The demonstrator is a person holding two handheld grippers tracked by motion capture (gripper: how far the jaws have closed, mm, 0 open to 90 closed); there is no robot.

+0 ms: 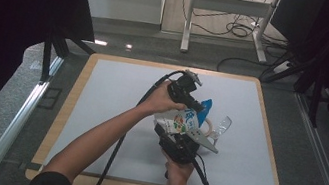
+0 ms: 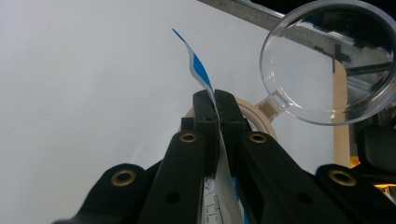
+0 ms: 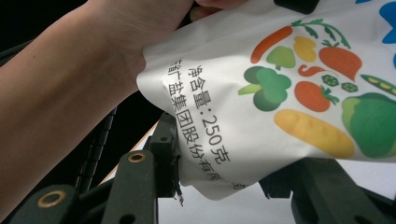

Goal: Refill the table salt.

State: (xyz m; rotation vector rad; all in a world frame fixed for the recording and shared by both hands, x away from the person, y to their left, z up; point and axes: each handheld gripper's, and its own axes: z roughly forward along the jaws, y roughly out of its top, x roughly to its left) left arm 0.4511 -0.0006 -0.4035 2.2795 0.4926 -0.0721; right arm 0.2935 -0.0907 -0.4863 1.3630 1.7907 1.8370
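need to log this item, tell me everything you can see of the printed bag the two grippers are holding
The bag is a soft white plastic pouch, creased, printed with colourful vegetables, black Chinese text reading 250 and blue patches near one end. It is held up off the grey table mat between both grippers. The left gripper is shut on its thin blue-and-white edge; the right gripper clamps its lower end. A clear plastic scoop lies just beyond it.

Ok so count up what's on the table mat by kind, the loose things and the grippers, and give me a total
Printed pouch: 1
Clear magnifying glass: 1
Tan tape ring: 1
Grippers: 2, the left gripper shut on the pouch's top edge, the right gripper holding its lower end
Total: 5
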